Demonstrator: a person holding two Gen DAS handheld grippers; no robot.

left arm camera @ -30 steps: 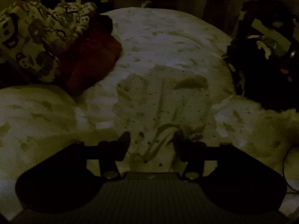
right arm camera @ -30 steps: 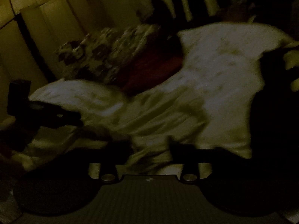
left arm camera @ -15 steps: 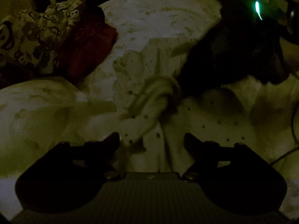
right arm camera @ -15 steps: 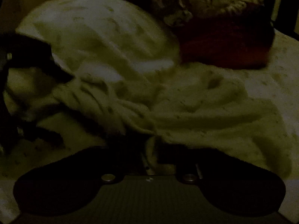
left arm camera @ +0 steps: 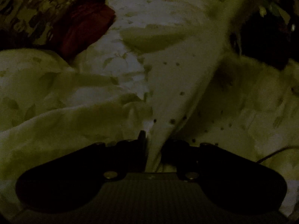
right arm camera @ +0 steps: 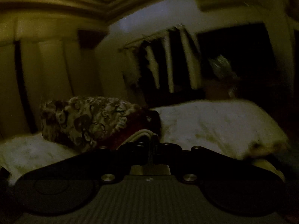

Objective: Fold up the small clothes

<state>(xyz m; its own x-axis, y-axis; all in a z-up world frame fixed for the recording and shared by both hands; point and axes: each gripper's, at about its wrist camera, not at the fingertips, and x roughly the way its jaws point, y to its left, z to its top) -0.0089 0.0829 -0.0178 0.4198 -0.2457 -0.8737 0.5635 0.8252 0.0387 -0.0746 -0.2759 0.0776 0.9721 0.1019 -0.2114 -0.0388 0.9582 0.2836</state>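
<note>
Low light, both views grainy. Left tool (left arm camera: pixel 153 145) clenched on one end of the dotted garment (left arm camera: pixel 179 85); cloth pinched betw. its jaws and running up and away to the far right as a taut band, so long axis goes diagonally from our near-centre grip toward the far right side of the bed (left arm camera: pixel 168 5). Rest of the garment sags onto the bed to the right of that band. Right tool (right arm camera: pixel 152 145) also clenched, a ridge of pale folded fabric showing just above its closed jaws; it's lifted, camera looking over the bed at the patterned pillow (right arm camera: pixel 84 119) and the wall, so we judge it holds the other end, up high. Red cushion (left arm camera: pixel 82 29) at the bed's far left corner, well apart from the cloth. Our read: garment is strung betw. the two tools, left low and nearer the bed, right raised. Next move prob. turns on bringing the high end across along that diagonal w/o losing tension.
</note>
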